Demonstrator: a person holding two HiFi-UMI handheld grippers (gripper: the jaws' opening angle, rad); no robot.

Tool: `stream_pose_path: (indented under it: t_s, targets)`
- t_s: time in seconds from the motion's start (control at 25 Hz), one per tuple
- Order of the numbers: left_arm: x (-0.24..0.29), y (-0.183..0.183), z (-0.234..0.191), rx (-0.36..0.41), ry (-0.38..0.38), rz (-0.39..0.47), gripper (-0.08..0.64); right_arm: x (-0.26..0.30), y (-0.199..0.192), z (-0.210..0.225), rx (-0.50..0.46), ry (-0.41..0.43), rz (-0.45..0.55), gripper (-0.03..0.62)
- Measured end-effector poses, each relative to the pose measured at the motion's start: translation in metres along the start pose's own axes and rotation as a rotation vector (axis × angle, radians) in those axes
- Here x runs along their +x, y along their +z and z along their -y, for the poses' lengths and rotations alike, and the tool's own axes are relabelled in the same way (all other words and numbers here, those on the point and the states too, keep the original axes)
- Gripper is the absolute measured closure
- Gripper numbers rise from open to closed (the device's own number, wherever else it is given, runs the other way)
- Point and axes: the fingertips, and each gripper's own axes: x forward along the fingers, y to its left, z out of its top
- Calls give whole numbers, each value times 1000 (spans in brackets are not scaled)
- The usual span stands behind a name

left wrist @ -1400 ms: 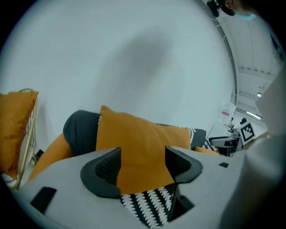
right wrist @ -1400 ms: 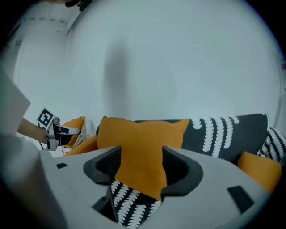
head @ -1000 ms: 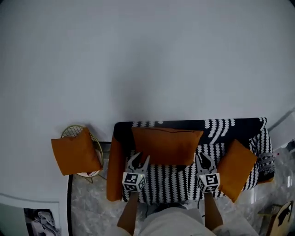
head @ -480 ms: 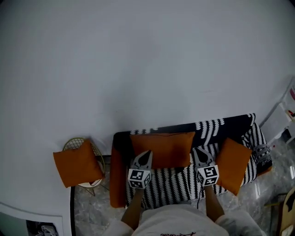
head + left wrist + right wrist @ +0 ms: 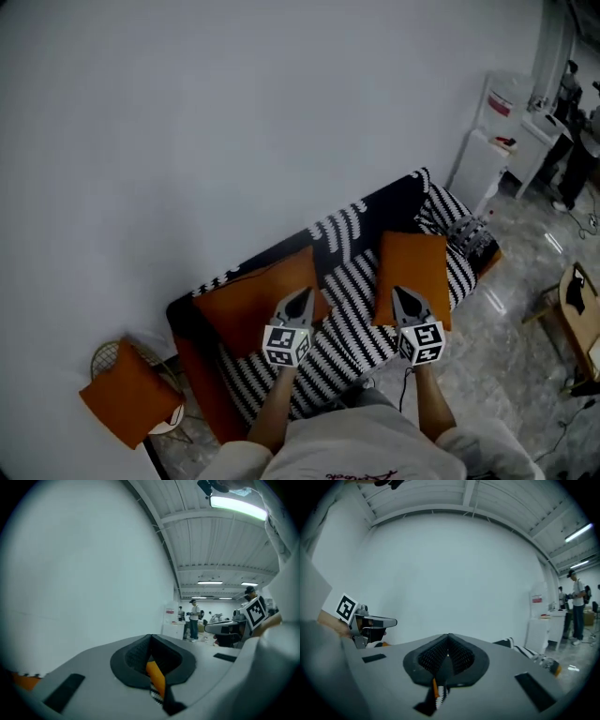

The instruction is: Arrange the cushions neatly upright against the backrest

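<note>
A wide orange cushion point(image 5: 246, 302) leans against the backrest of the black-and-white striped sofa point(image 5: 352, 314) at its left end. A second orange cushion point(image 5: 413, 272) is propped near the sofa's right end. Off the sofa, a third orange cushion point(image 5: 127, 405) rests on a wire side table. My left gripper point(image 5: 302, 296) hangs in front of the wide cushion's right edge, shut with nothing in it. My right gripper point(image 5: 404, 296) is shut and bare too, over the second cushion's lower edge. In the gripper views the left gripper point(image 5: 150, 637) and the right gripper point(image 5: 448, 636) show their pads meeting.
A white wall runs behind the sofa. A white cabinet with a water dispenser point(image 5: 492, 131) stands past the sofa's right end, with people point(image 5: 574, 89) beyond it. A wooden chair point(image 5: 577, 314) is at the right edge. The gold wire side table point(image 5: 105, 358) sits left of the sofa.
Both grippers went from open at the wide cushion's lower corners to shut, and drew back from it. The head view swung right, so the sofa now lies slanted.
</note>
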Motion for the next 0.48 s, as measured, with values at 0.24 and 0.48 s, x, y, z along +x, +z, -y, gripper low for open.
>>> stream_pose_path:
  t_s: [0.24, 0.48]
  targets:
    - [95, -5, 153, 23, -347, -35, 531, -124, -20, 116, 68, -314, 13, 565]
    - [146, -15, 317, 49, -565, -61, 531, -262, -40, 209, 113, -545, 23, 566]
